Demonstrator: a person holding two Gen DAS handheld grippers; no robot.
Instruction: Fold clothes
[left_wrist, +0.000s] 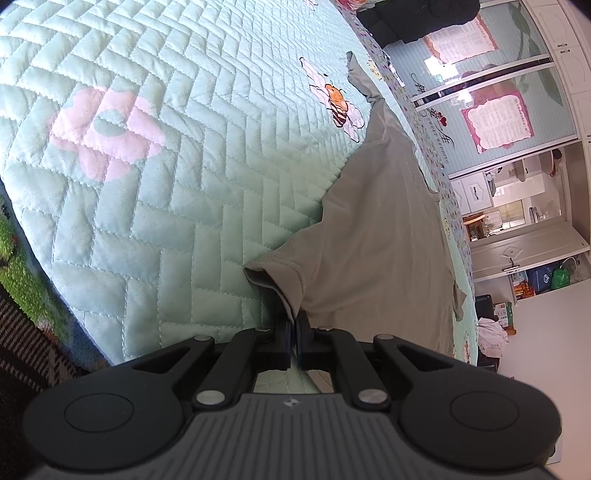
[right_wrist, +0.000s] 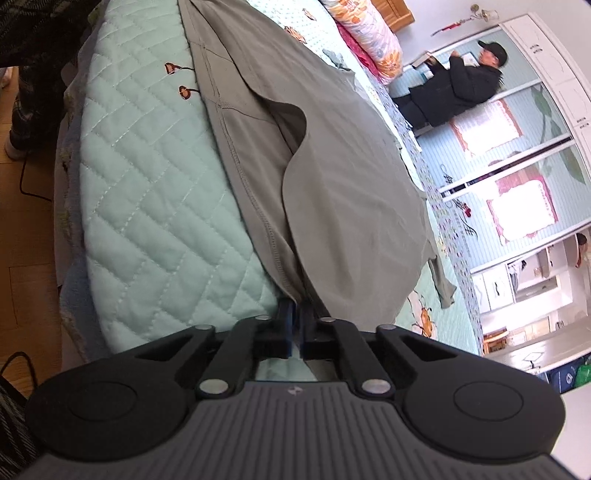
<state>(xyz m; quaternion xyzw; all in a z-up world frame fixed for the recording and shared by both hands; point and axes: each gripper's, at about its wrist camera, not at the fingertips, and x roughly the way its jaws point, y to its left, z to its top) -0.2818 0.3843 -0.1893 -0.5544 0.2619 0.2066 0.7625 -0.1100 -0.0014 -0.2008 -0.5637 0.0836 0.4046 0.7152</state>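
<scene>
A grey-green garment (left_wrist: 373, 236) lies spread on a pale green quilted bedspread (left_wrist: 166, 158). In the left wrist view my left gripper (left_wrist: 294, 325) is shut on the garment's stitched hem corner, and the cloth runs away from it toward the bed's far edge. In the right wrist view the same garment (right_wrist: 332, 177) shows two layers, the upper one folded back with a curved edge over the lower. My right gripper (right_wrist: 296, 314) is shut on the hemmed edge where the layers meet, near the bedspread (right_wrist: 147, 206) side.
A person in dark clothes and a cap (right_wrist: 458, 85) stands at the far side of the bed by wardrobe doors (right_wrist: 517, 155). A floral pillow (right_wrist: 369, 40) lies at the head. Wooden floor and a cable (right_wrist: 26, 177) lie left of the bed.
</scene>
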